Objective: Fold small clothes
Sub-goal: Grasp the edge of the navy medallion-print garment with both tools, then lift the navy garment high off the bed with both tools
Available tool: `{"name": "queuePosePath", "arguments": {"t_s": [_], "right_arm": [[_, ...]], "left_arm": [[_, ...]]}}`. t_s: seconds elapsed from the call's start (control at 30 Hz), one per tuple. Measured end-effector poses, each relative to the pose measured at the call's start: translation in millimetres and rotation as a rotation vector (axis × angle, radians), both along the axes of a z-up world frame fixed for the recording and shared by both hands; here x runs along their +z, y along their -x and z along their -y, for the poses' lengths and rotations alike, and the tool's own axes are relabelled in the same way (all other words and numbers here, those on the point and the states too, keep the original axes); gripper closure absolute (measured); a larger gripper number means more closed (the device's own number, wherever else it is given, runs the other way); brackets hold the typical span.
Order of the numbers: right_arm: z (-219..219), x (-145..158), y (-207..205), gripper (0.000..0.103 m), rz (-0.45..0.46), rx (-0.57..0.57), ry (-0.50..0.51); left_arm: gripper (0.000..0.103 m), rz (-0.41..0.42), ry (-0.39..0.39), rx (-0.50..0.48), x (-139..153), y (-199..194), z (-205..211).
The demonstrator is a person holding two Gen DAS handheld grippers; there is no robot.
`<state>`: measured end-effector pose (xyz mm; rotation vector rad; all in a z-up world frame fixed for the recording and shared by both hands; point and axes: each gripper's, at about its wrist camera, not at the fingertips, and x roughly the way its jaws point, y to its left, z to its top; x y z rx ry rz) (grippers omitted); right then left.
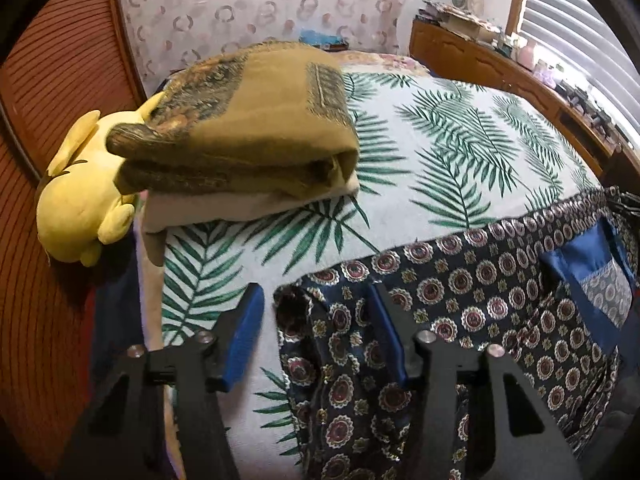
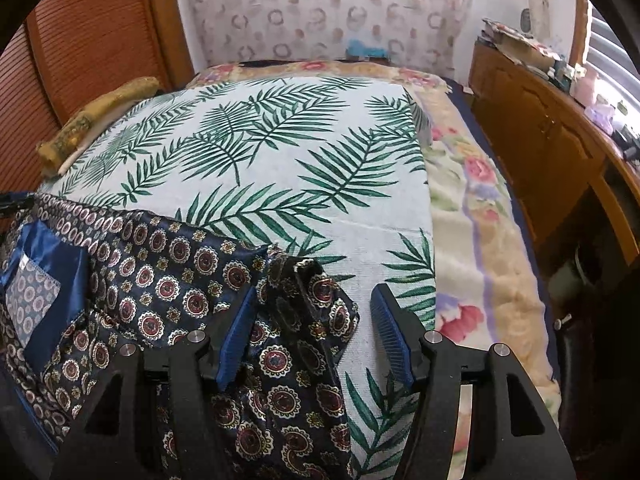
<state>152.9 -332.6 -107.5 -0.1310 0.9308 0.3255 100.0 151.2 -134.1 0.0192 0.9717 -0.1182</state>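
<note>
A navy garment point(image 1: 460, 280) with a round medallion print, a blue lining and a pale label patch lies on the palm-leaf cloth point(image 1: 460, 160). Its left corner sits between the blue pads of my left gripper point(image 1: 316, 296), whose jaws stand apart and do not press on it. In the right wrist view the same garment point(image 2: 160, 280) has its right corner bunched up between the pads of my right gripper point(image 2: 315, 292). That gripper is also open, with a gap showing beside the cloth. Both grippers point down at the near edge of the garment.
A folded olive cloth point(image 1: 248, 128) rests on a cream one at the bed's left side, next to a yellow plush toy point(image 1: 80, 208). A floral blanket point(image 2: 472, 240) lies under the leaf cloth point(image 2: 280, 152). A wooden cabinet point(image 2: 540, 128) runs along the right, a slatted wooden door point(image 1: 48, 120) along the left.
</note>
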Motion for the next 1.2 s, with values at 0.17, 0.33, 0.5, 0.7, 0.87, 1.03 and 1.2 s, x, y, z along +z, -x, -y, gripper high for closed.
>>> {"name": "queuePosePath", "arguments": {"t_s": [0.17,0.33,0.5,0.7,0.87,1.03,1.2], "right_arm": [[-10.2,0.7,5.9,0.079,0.009,0.082,0.004],[-22.3,2.6,18.6,0.095,0.028,0.141,0.006],[-26.0,18.9,37.3,0.097,0.1,0.134,0.003],[-18.4,75.0,62.1,0.098,0.231,0.087,-0.061],[-18.8,145.7,87.9,0.098,0.373,0.093,-0.083],[-16.4,224.2,102.6,0.098,0.492,0.119,-0.097],[-15.7,294.2,116.3,0.098,0.616,0.134,-0.075]], "left_arm": [[0.065,0.004,0.02,-0.015,-1.9,4.3,3.0],[0.086,0.012,0.013,-0.04,1.9,10.7,7.1],[0.102,0.094,0.019,-0.044,27.1,31.7,11.3],[0.102,0.309,0.106,-0.051,107.7,73.9,12.7],[0.102,0.463,0.107,-0.116,186.0,97.8,21.0],[0.102,0.609,0.084,-0.131,257.6,111.7,18.9],[0.102,0.73,0.071,-0.132,313.6,127.6,10.8]]}}
